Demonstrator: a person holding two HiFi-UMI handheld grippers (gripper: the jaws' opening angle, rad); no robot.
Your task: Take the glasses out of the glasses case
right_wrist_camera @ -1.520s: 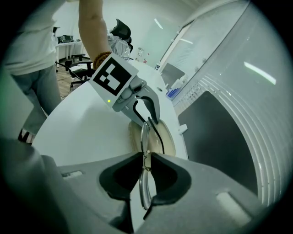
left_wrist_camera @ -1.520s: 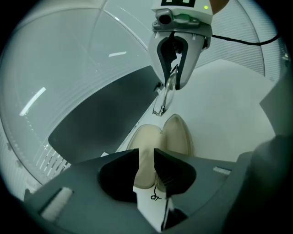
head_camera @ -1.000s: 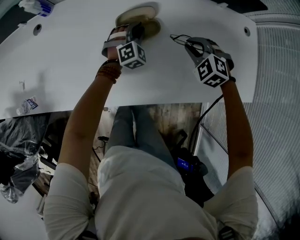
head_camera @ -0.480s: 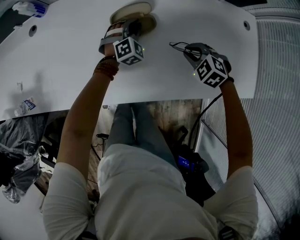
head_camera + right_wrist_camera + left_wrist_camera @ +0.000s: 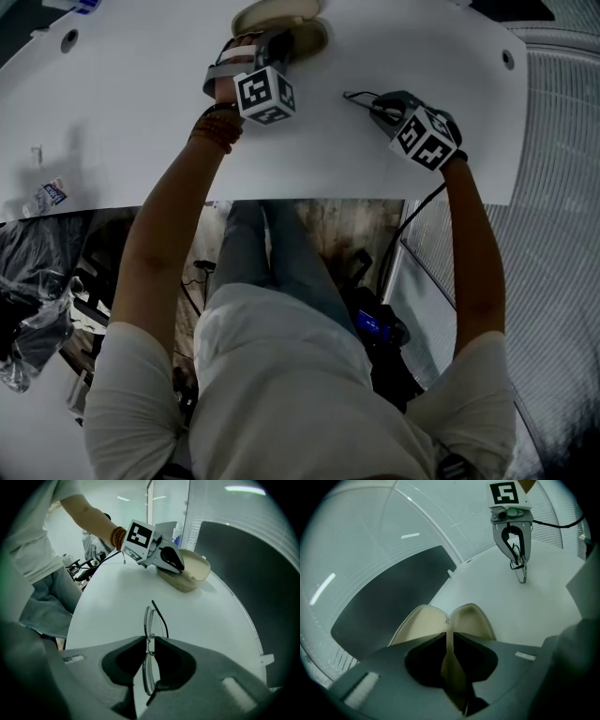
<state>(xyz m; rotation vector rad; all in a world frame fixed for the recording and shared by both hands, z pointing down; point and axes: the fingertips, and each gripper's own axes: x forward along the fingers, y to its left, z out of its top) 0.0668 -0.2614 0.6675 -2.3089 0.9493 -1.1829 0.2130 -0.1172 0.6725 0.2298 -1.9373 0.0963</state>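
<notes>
Glasses [image 5: 357, 97] are out of the glasses case [image 5: 267, 17]. In the head view we see them pinched in the right gripper [image 5: 380, 108] over the white table [image 5: 141, 112], well apart from the case. The case lies open at the table's far edge w/ the left gripper [image 5: 279, 45] on it, and bare tabletop lies btwn the two grippers. Around them the top has two round holes, one far left [image 5: 68, 39] and one far right [image 5: 507, 58]. A small printed packet [image 5: 52, 195] lies near the left edge, well clear of both hands. Beaded bracelets [image 5: 217, 131] circle the left wrist. Below the table edge we see the person's legs, a black device [image 5: 377, 328] w/ a blue light, and a cable [image 5: 417, 216] running up to the right gripper. In the left gripper view the jaws stand narrow, having just been closing, and the pads press on the case's cream rim; both shell halves spread open beyond them. Further off the right gripper points down w/ the glasses dangling, their lowest tip at the tabletop; we can't tell if it touches. A dark panel [image 5: 384, 597] lies past the table's left edge. In the right gripper view the jaws are narrow, clamped on the glasses' bridge, w/ the lenses edge-on and one temple arm sticking out. Beyond, a forearm [image 5: 93, 517] reaches in to the left gripper on the case.
</notes>
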